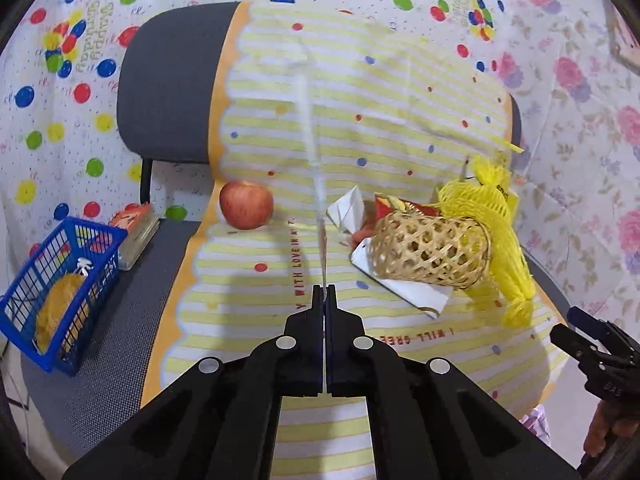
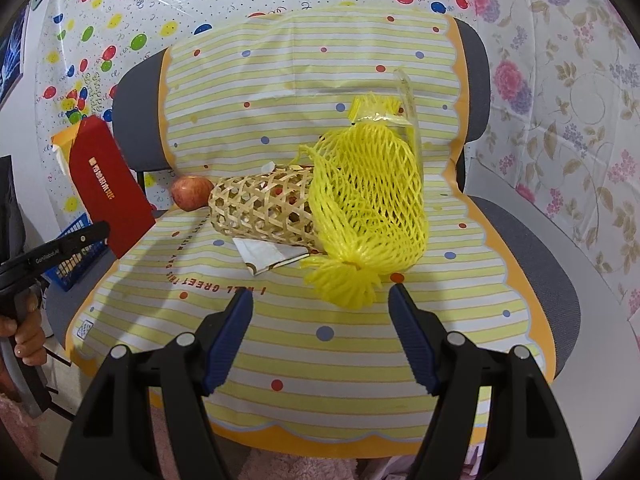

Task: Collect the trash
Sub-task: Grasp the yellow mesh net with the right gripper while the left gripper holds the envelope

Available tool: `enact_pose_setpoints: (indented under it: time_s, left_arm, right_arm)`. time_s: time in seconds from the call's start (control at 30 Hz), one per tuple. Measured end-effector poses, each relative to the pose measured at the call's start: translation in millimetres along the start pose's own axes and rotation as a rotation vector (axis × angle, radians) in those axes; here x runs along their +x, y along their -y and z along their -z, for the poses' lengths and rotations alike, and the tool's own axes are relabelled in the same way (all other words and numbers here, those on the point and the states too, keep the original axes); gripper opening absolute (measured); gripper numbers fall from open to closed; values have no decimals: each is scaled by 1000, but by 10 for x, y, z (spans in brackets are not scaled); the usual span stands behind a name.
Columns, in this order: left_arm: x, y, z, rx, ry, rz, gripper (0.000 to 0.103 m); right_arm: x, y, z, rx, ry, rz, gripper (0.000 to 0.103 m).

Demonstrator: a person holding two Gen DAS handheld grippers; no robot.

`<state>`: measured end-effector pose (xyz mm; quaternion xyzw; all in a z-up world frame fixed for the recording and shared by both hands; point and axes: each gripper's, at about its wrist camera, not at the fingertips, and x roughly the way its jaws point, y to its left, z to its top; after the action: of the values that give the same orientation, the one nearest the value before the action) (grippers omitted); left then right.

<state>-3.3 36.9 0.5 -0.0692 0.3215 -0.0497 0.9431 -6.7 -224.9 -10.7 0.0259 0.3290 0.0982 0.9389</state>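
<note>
The left gripper (image 1: 324,292) was matte black plastic, its two angular arms joined by round silver screws, with dark blue pads along the inner faces. The right gripper (image 2: 320,300) had the same black frame and silver screws, and its fingers (image 2: 232,340) wore ribbed blue pads. White lettering ran along the black body seen from the side. A hand (image 2: 28,334) wrapped a black handle.

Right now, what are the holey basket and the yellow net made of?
The basket looks like woven bamboo or cane strips: pale tan, matte, with open gaps. The yellow net looks like soft foam or plastic mesh, stretchy diamonds with frayed ends; the frames cannot settle which.
</note>
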Motion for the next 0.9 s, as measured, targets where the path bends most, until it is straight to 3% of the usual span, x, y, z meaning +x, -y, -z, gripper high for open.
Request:
enact_pose_setpoints:
  time_s: [0.23,0.6,0.67,0.8,0.9]
  left_arm:
    - [55,83,-19,5,-13,26,0]
    - [114,108,22,8,-39,31,0]
    - [111,105,40,6,-42,30,0]
    - [117,104,37,8,-46,25,0]
    - [138,140,18,9,-43,30,0]
  right_arm:
    - [89,21,-127,-29,30,29,66]
    - [781,106,-248,-101,-80,129,65]
    - [750,119,-248,-85,-79,117,66]
    - [532,164,-330,-80,-18,88,78]
    - [519,208,-407,-91,-11,105,78]
